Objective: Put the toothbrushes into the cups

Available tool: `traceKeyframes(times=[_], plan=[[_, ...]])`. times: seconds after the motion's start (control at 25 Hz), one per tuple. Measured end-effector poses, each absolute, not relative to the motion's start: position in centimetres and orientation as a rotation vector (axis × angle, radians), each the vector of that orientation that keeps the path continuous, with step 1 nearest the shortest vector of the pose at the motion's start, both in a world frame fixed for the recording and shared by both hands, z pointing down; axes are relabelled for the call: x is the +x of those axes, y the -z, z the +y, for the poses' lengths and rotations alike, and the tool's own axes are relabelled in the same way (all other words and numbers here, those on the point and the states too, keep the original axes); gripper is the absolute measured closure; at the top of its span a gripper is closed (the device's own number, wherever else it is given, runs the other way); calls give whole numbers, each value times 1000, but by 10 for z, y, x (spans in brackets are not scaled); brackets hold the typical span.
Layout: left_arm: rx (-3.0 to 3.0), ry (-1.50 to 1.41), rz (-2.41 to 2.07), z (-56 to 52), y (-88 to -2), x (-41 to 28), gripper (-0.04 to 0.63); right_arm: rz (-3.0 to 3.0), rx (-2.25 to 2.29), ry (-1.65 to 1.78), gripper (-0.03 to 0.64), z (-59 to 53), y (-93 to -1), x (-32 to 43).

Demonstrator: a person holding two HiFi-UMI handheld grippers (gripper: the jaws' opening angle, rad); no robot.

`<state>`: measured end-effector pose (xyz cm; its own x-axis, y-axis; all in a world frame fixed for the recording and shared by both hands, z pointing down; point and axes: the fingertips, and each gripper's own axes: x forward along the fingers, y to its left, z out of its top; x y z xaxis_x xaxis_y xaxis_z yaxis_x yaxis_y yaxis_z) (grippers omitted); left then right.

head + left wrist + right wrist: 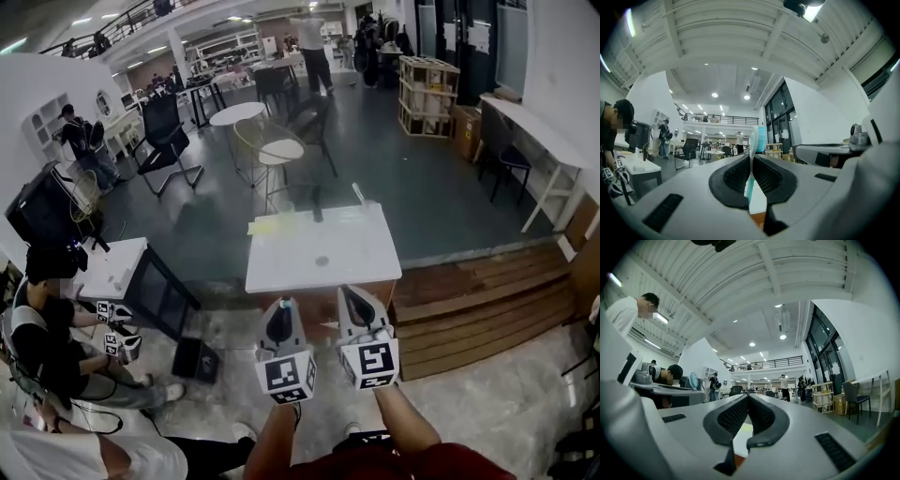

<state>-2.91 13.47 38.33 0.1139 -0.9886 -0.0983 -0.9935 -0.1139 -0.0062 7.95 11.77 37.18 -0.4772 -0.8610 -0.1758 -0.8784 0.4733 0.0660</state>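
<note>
My left gripper (281,306) (751,157) is shut on a toothbrush (761,138). Its teal handle runs down between the pads, and the white neck with blue bristles sticks up past the tips. That same bristle head (693,379) shows at the left of the right gripper view. Level with it and close to its right, my right gripper (352,294) (748,397) is shut with nothing between its pads. Both point at a white table (323,251) just ahead, which carries a few small items too small to identify. I cannot make out any cups.
A seated person (45,323) at the left holds another pair of grippers. A black box (197,359) lies on the floor. A wooden platform (487,292) runs to the right of the table. Round tables (281,150) and chairs stand beyond.
</note>
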Motion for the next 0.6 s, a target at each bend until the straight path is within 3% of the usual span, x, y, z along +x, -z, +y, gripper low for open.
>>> traceKeyframes(times=[0.6], plan=[[-2252, -95, 2092, 43, -395, -24, 551, 2621, -1499, -201, 589, 24, -388, 88]])
